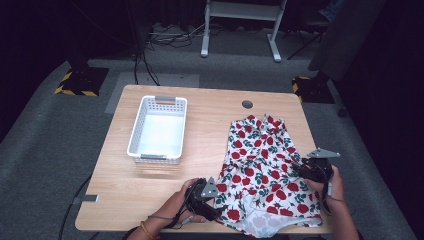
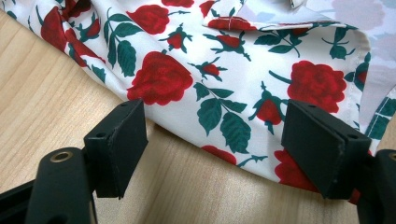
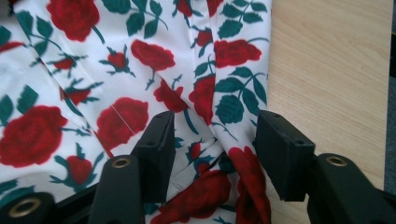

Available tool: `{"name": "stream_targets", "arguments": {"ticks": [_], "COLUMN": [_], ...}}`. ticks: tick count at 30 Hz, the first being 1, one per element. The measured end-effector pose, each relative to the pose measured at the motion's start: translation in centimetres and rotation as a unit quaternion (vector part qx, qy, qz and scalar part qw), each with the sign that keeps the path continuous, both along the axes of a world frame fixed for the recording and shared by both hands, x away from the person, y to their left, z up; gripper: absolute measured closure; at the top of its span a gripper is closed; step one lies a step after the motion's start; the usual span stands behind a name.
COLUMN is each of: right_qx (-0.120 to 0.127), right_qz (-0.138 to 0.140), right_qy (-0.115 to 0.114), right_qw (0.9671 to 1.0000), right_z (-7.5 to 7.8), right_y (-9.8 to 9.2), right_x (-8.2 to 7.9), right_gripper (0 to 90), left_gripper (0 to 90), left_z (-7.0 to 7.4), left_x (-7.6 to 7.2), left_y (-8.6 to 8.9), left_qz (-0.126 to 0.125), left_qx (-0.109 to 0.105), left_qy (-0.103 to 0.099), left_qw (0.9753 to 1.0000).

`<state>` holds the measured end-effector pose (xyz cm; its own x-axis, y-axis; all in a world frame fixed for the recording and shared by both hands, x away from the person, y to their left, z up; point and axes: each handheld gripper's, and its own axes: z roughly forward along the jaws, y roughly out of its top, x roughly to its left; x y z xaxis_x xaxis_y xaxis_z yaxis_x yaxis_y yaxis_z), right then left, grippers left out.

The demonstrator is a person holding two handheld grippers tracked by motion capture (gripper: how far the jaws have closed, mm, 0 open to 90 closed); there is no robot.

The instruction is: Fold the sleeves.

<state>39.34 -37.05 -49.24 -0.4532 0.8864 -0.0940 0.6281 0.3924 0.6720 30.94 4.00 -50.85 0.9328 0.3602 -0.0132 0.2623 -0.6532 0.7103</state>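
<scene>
On the table (image 1: 210,125), the basket (image 1: 158,130) lies left of the garment (image 1: 267,172).

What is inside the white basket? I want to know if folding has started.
The white basket holds nothing: its pale floor shows bare. The rose-print garment lies on the table beside it. The table under the basket is hidden.

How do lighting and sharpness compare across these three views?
High view: the table is evenly lit, surroundings fall dark, detail is soft. Left gripper view: the rose-print garment is crisp. Right gripper view: print is sharp, with the nearest gripper parts slightly soft.
</scene>
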Motion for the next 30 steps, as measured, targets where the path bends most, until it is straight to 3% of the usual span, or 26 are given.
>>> {"name": "stream_targets", "arguments": {"ticks": [6, 16, 19, 21, 24, 30], "right_qx": [0.024, 0.016, 0.021, 0.017, 0.0, -0.008], "right_qz": [-0.002, 0.005, 0.008, 0.012, 0.02, 0.043], "right_qy": [-0.001, -0.01, -0.009, -0.012, -0.019, -0.029], "right_qw": [0.9997, 0.9998, 0.9997, 0.9997, 0.9996, 0.9986], "right_z": [-0.4, -0.5, -0.5, -0.5, -0.5, -0.5], "right_y": [-0.5, 0.5, 1.1, 1.8, 3.1, 5.3], "right_x": [-0.1, -0.4, -0.3, -0.2, -0.1, 0.0], "right_gripper": [47.6, 50.1, 50.2, 50.4, 51.5, 51.5], "left_gripper": [22.0, 22.0, 21.9, 23.1, 26.9, 26.3], "left_z": [0.0, 0.1, 0.4, 0.8, 1.0, 1.6], "left_x": [0.0, 0.0, 0.0, -0.2, -0.7, 0.3], "left_y": [0.0, 0.6, 1.2, 1.3, 0.8, -0.9], "left_qz": [0.0, -0.004, 0.001, 0.014, 0.027, 0.04], "left_qx": [0.0, 0.005, 0.022, 0.037, 0.041, 0.038], "left_qy": [0.0, 0.001, 0.005, -0.006, -0.036, -0.047], "left_qw": [1.0, 1.0, 0.9997, 0.9992, 0.9981, 0.9974]}}
